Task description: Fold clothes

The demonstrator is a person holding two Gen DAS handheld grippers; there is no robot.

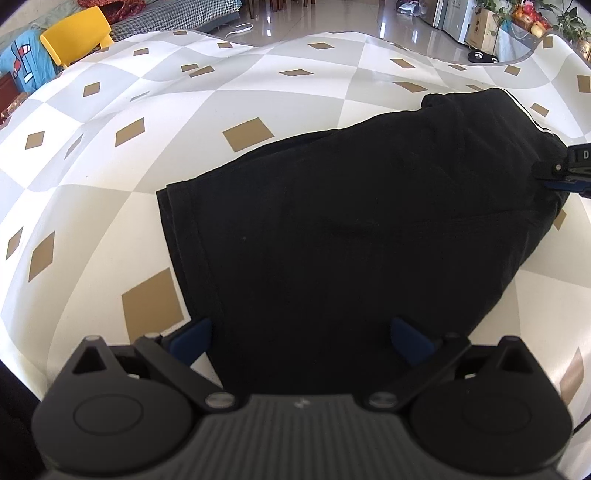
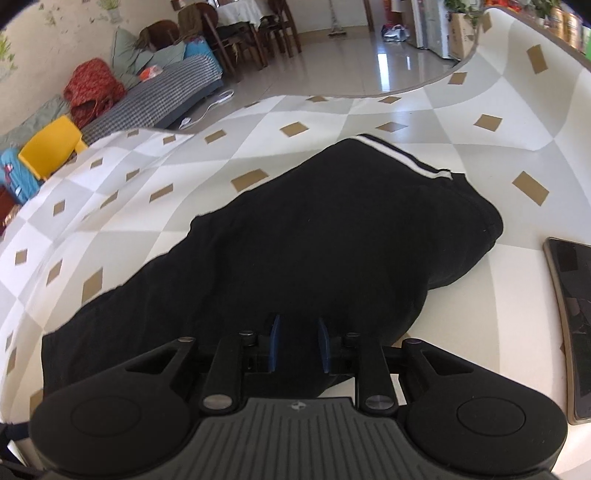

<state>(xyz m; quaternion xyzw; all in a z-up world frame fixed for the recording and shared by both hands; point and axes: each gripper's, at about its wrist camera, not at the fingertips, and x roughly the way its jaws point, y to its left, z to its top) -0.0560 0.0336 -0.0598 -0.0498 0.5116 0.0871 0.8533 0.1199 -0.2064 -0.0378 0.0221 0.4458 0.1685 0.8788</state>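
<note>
Checkered tablecloth (image 1: 110, 177) under black garment (image 1: 351, 229); tiled floor (image 1: 332, 18) beyond.

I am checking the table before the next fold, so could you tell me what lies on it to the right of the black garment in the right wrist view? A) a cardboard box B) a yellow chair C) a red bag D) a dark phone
D: a dark phone lies flat on the table just right of the black garment; chair, bag and box stand off the table.
</note>
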